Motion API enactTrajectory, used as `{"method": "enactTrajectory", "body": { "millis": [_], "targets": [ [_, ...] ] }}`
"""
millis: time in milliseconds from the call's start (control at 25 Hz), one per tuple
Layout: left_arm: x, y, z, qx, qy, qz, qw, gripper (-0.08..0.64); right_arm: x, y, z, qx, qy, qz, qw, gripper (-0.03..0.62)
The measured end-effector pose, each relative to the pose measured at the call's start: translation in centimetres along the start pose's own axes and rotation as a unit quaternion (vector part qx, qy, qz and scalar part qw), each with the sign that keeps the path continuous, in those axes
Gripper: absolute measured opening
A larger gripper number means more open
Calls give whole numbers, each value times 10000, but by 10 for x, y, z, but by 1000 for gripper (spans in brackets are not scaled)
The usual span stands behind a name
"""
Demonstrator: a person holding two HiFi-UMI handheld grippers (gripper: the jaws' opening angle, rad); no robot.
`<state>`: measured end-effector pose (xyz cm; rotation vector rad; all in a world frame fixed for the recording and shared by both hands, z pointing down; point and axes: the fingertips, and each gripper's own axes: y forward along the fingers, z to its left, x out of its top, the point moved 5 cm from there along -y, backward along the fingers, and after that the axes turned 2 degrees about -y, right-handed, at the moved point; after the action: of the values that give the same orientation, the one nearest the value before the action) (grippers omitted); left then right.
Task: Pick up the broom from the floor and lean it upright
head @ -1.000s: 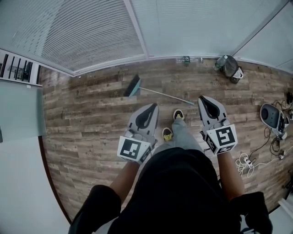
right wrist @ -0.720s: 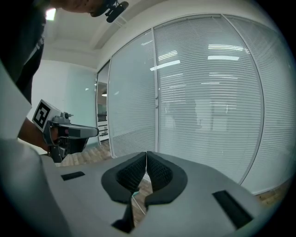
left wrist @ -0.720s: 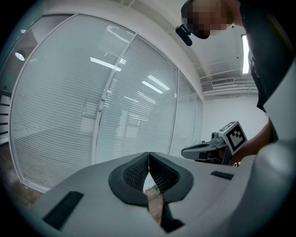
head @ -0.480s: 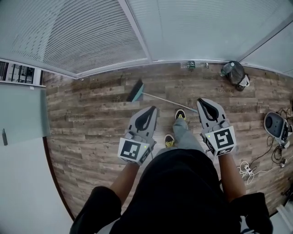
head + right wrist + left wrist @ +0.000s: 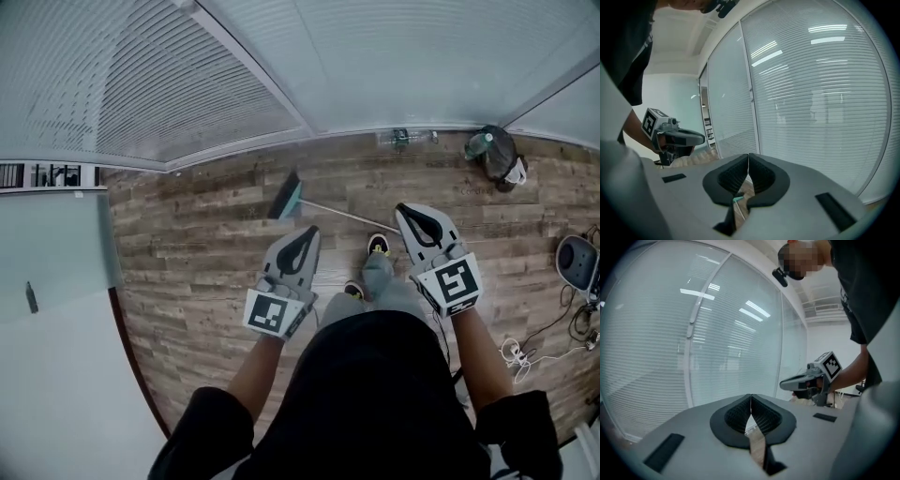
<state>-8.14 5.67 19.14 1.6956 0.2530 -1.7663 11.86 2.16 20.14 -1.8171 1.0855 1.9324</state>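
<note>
I am on the approach, with nothing picked up yet. The teal-headed broom with a thin pale handle (image 5: pixel 323 210) lies flat on the brown wood-plank floor (image 5: pixel 187 272). Its brush end is towards the blind-covered glass wall (image 5: pixel 234 84), and its handle runs towards my front foot, just beyond both my tools. My left gripper (image 5: pixel 310 231) has its jaws pressed together with nothing between them. My right gripper (image 5: pixel 401 208) is the same, pads meeting and empty. Both hang above the floor, apart from the broom. Next, I judge, I must spread one pair of jaws, dip down to the handle and close around it. Then I can raise the broom and lean it upright, probably against the glass.
</note>
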Motion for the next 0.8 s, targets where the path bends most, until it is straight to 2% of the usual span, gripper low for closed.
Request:
{"method": "enactTrajectory", "body": {
  "millis": [80,240,360,600,720,800],
  "targets": [
    [-11,12,14,256,23,245,9994,23,-4,7,-11,48,68,74,9999,18],
    [-27,34,30,237,-48,428,9988,23,-17,16,-24,239,510,129,9983,18],
    [-45,61,36,81,56,718,9974,23,-34,25,-38,307,744,245,9965,18],
    [-96,105,51,-218,443,1466,9880,23,-76,51,-52,285,820,635,9942,18],
    [-131,133,59,-562,810,1747,9797,23,-110,70,-59,296,859,869,9921,18],
    [-159,152,61,-831,1088,1948,9712,24,-138,83,-60,274,882,1056,9901,18]
  ]
}}
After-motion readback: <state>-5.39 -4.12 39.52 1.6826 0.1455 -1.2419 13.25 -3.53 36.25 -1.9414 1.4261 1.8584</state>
